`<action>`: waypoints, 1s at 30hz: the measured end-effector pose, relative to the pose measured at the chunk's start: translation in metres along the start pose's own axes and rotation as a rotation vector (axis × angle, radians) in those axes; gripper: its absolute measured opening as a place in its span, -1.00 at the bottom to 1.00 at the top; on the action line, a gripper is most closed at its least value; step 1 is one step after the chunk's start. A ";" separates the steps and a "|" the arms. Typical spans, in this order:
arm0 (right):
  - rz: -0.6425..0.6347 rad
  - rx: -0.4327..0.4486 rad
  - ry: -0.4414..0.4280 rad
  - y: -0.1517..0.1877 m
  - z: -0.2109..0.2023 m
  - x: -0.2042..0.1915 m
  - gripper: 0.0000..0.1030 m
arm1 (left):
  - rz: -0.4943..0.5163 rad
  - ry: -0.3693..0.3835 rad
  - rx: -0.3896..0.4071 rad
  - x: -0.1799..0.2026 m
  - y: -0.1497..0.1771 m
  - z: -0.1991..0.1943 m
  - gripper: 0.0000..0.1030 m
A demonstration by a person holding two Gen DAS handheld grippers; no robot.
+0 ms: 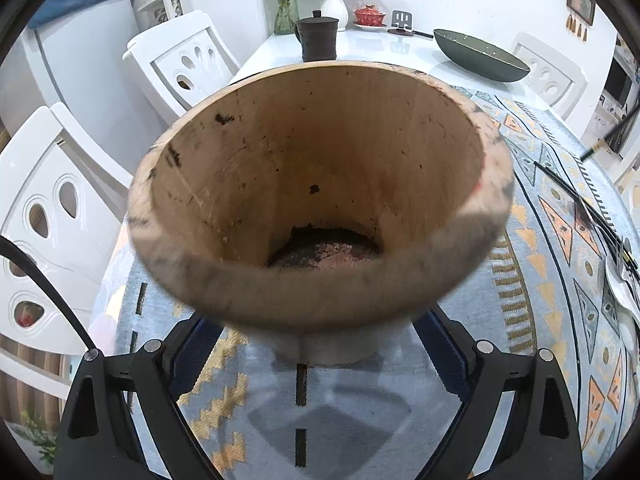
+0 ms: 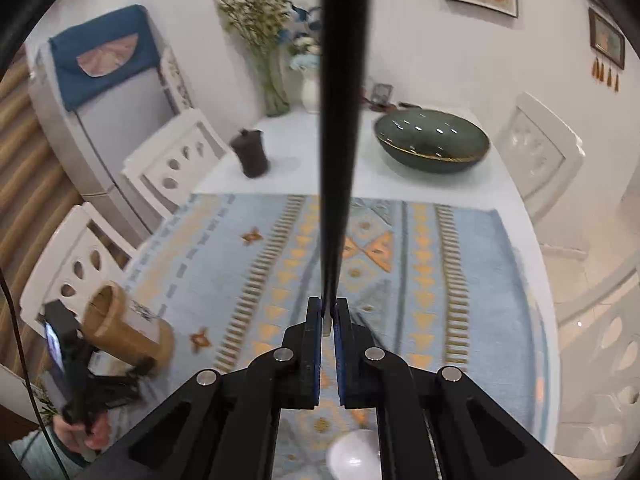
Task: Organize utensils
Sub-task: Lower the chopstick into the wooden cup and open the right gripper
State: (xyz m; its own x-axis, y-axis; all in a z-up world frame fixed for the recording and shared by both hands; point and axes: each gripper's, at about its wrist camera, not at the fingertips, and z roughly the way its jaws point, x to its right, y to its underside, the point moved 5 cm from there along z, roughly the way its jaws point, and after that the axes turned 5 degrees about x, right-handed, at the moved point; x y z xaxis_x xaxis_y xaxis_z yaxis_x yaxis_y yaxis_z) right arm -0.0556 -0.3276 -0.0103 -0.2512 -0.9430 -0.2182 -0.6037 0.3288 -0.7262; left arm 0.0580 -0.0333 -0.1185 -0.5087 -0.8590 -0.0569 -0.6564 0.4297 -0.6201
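Patterned cloth (image 2: 248,248) covers the table; above it, the right gripper (image 2: 328,316) clamps a black utensil handle (image 2: 340,120) (upright); the left gripper (image 1: 316,344) grips a tilted wooden holder (image 1: 320,200).

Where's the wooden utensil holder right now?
The round wooden utensil holder fills the left wrist view, tilted, between the left gripper's fingers over the patterned blue cloth; the right wrist view shows it far left.

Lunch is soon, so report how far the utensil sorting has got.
Done: nothing yet; the bamboo holder, tilted in the left tongs, looks empty. In hand: the right tongs grip black chopsticks, held above the mat. Left: drop those in, then the loose chopsticks and white spoon lying on the mat.
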 end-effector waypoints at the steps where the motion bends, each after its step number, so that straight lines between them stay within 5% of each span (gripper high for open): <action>1: -0.003 0.006 -0.012 -0.001 -0.001 -0.008 -0.90 | -0.001 0.003 0.003 -0.001 0.001 -0.001 0.79; 16: -0.076 0.101 -0.260 -0.028 -0.031 -0.156 -0.90 | 0.019 0.040 0.045 -0.003 0.008 -0.013 0.50; 24: -0.042 0.007 -0.362 -0.014 0.008 -0.204 -0.90 | 0.028 0.045 0.050 -0.007 0.011 -0.015 0.50; 30: -0.054 -0.061 -0.358 0.002 0.030 -0.222 -0.90 | 0.035 0.038 0.053 -0.010 0.014 -0.017 0.50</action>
State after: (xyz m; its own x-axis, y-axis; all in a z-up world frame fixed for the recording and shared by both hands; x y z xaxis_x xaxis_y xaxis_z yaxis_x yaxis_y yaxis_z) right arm 0.0219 -0.1189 0.0168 0.0570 -0.9136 -0.4026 -0.6558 0.2698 -0.7051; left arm 0.0443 -0.0144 -0.1137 -0.5528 -0.8318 -0.0502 -0.6078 0.4436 -0.6587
